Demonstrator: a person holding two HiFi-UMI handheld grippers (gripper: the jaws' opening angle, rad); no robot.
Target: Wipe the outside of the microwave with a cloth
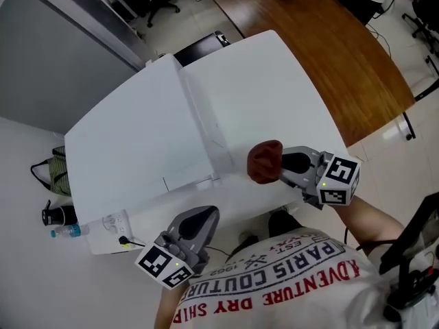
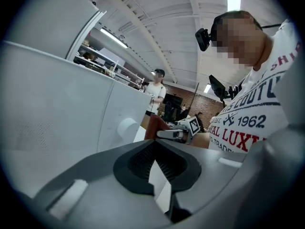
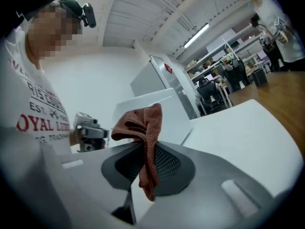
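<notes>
One rust-brown cloth (bunched, nubbly) — pinched in right gripper jaws.

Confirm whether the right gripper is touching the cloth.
Touching. In the right gripper view, the right gripper has its jaws shut on the reddish-brown cloth, which is pinched between them.

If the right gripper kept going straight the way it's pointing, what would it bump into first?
Probably the white microwave. The right gripper, shut on the reddish-brown cloth, points toward its side, so the cloth would touch first. Depth is hard to judge.
</notes>
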